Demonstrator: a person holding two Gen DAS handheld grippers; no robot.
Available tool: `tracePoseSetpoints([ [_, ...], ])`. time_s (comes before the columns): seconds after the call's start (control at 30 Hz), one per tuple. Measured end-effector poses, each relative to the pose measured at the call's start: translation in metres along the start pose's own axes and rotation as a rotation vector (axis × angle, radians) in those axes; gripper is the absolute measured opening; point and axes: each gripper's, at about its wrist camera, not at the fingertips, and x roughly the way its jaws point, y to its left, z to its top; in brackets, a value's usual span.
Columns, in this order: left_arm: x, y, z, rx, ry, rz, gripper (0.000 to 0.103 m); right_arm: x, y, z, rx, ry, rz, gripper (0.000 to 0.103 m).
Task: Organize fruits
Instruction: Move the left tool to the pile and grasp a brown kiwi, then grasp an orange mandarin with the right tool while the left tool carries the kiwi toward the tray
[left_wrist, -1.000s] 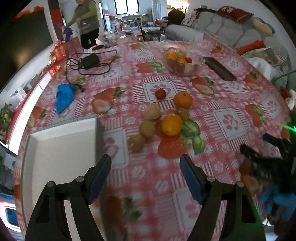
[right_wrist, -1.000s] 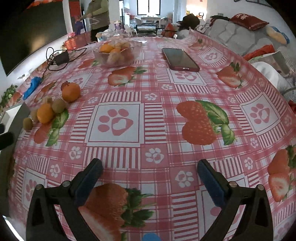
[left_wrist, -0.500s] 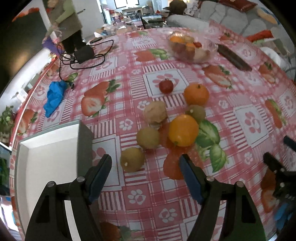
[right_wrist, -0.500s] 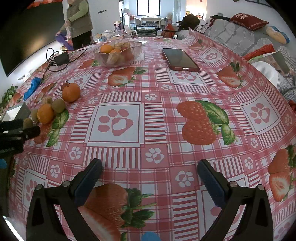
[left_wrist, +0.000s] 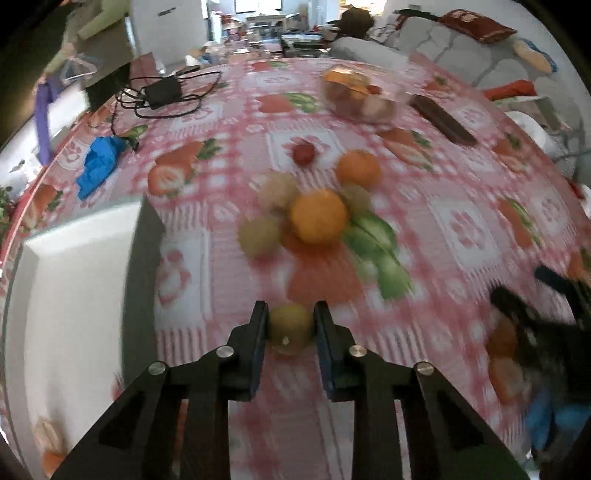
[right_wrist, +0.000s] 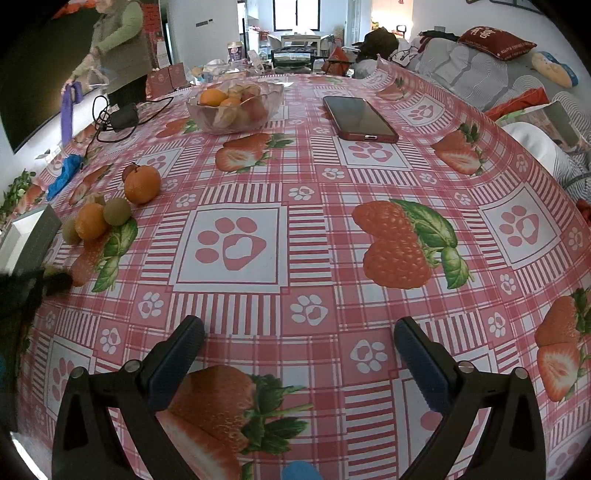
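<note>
One small yellow-green round fruit (left_wrist: 289, 328), pale spot facing the camera, sits pinched between the two fingers of the left gripper (left_wrist: 289, 325), raised over the strawberry-print tablecloth. Loose cluster farther out on the cloth: a large orange (left_wrist: 318, 217) in the middle, touching three dull brownish-green fruits (left_wrist: 259, 236) around it, with a second orange (left_wrist: 358, 168) and a small red fruit (left_wrist: 303, 153) just beyond. White open box (left_wrist: 70, 295) lies left of the cluster.

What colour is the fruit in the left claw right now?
Yellowish green, like a kiwi; clearest in the left wrist view, pinched in the left claw.
</note>
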Motion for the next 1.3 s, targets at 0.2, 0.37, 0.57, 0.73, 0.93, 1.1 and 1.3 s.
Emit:
tracePoseSetpoints([
  [0.2,-0.026,-0.007,-0.040,-0.037,-0.003,-0.110,0.027,0.001,0.000,0.000,0.000,0.000,0.000,0.103],
  [0.37,-0.032,0.005,-0.049,-0.098,0.002,-0.163,0.027,0.001,0.000,0.000,0.000,0.000,0.000,0.103],
  [0.57,-0.032,0.004,-0.051,-0.094,0.001,-0.145,0.028,0.000,0.000,0.000,0.000,-0.001,0.000,0.103],
  [0.73,-0.034,0.005,-0.053,-0.102,0.004,-0.151,0.028,0.000,0.001,0.000,0.000,-0.001,-0.001,0.103],
  [0.93,-0.043,0.008,-0.057,-0.122,0.003,-0.175,0.028,0.000,0.001,0.000,0.000,-0.001,-0.001,0.103],
  [1.1,-0.064,0.018,-0.053,-0.130,-0.048,-0.185,0.028,0.001,0.001,0.000,0.002,0.011,-0.005,0.103],
  [1.3,-0.087,0.042,-0.048,-0.148,-0.102,-0.171,0.028,0.007,0.018,0.019,0.006,0.101,0.080,0.103],
])
